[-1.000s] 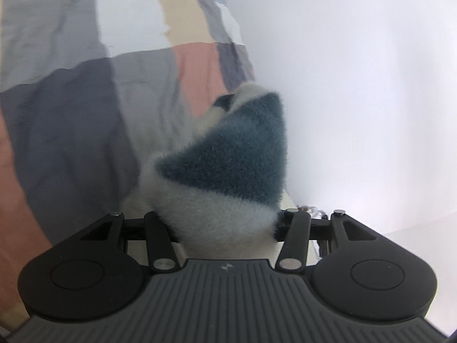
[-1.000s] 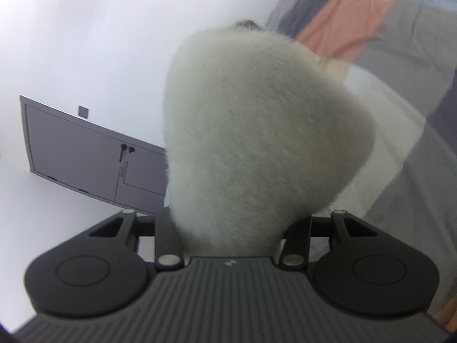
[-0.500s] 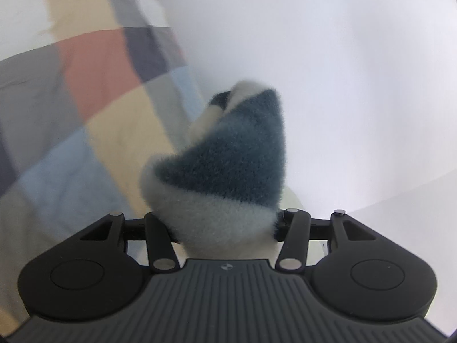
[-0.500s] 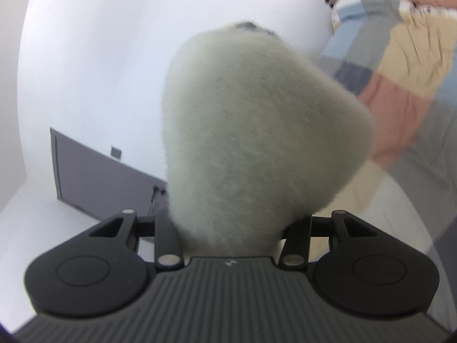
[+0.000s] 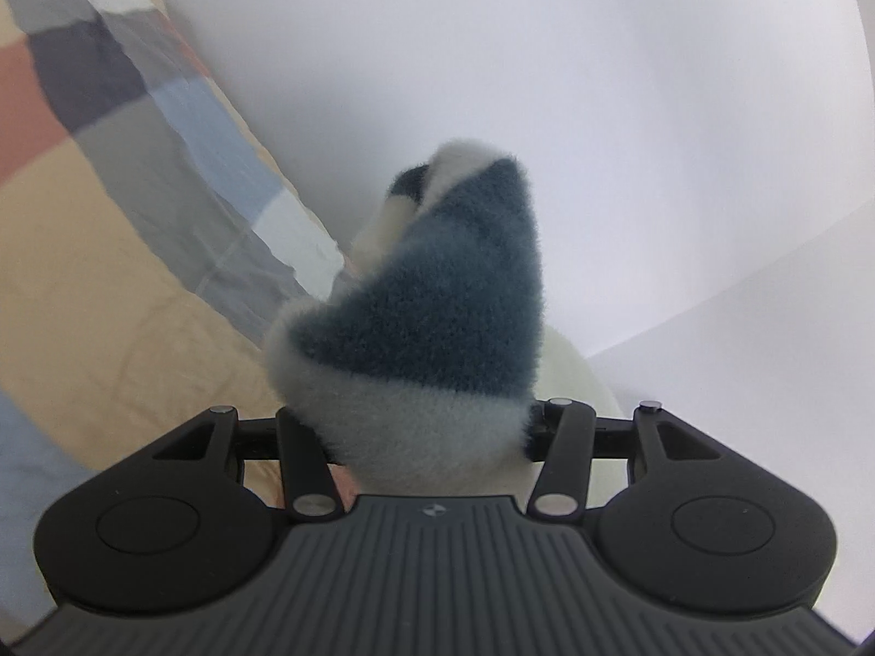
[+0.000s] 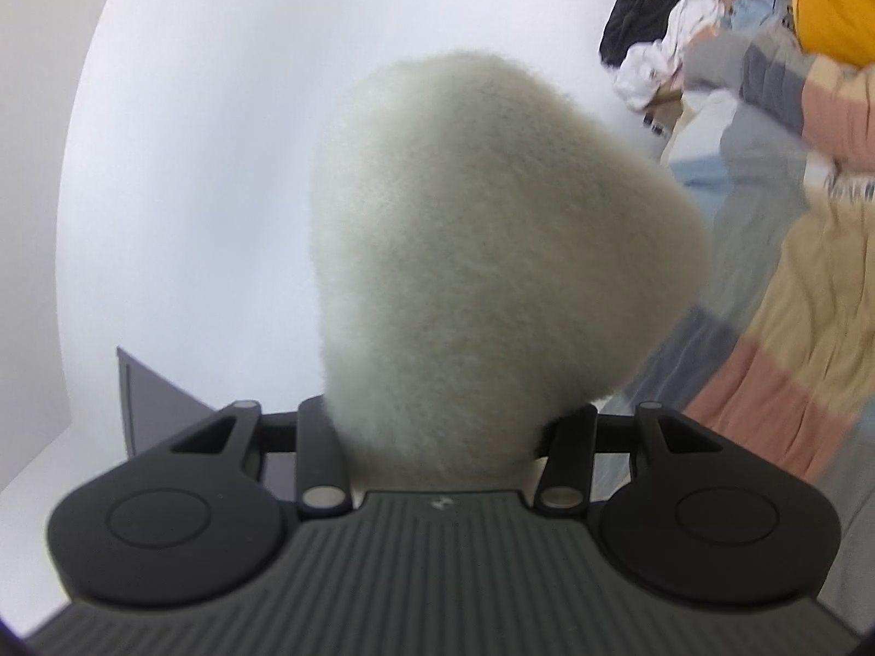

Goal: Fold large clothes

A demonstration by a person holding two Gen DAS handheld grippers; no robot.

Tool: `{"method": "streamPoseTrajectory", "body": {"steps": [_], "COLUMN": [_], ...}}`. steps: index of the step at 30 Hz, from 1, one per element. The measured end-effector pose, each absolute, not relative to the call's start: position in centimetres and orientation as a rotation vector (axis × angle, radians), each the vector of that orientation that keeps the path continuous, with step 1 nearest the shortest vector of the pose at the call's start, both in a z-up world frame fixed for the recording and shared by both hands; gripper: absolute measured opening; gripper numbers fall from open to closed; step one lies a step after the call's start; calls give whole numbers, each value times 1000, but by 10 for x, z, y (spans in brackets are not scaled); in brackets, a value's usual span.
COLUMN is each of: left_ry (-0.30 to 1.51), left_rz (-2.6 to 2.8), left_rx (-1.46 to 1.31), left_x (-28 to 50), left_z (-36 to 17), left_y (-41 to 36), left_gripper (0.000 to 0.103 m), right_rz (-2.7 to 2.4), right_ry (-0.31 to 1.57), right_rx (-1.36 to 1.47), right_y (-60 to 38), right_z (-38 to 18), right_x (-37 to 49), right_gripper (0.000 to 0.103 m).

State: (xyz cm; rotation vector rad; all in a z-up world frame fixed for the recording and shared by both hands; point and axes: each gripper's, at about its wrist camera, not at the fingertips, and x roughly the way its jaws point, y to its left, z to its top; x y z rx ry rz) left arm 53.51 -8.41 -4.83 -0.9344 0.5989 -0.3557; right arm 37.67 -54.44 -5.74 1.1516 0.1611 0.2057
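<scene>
A fuzzy garment with teal, pale grey and cream bands (image 5: 437, 317) bulges up between the jaws of my left gripper (image 5: 432, 421), which is shut on it. Its fingers are hidden under the fleece. In the right wrist view a thick cream part of the same fuzzy garment (image 6: 481, 251) fills the jaws of my right gripper (image 6: 448, 426), which is also shut on it. Both bunches are lifted off the patchwork bedspread (image 5: 109, 251), which lies to the left in the left view and as the bedspread (image 6: 809, 295) to the right in the right view.
A white wall (image 5: 601, 109) stands close ahead of both grippers. A dark grey cabinet (image 6: 158, 404) shows low at the left of the right view. A pile of black, white and yellow clothes (image 6: 711, 16) lies at the far end of the bed.
Both grippers have swung and risen with the garment still gripped. The bedspread has slid aside in both views, the cabinet has sunk toward the lower left, and the clothes pile has come into sight.
</scene>
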Motion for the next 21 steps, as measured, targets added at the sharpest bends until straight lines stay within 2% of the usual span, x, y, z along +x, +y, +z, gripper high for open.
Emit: {"method": "streamPoseTrajectory", "body": {"steps": [4,11,21], "left_ry": [622,752,862], "left_rz": [-400,-364,-312], "left_rx": [-807,-775,-792], "left_x": [578,625,641], "left_z": [-73,-144,-238], "left_y": [-114,-131,-116], "left_gripper": [56,56,56], "right_rz": [156,82,49], "right_ry": [165,257,377], "right_rx": [1168,1227,1207], "right_y": [-570,-593,-582], "right_z": [-82,-165,-246], "right_x": [399,441,461], "right_gripper": [49,49,49]}}
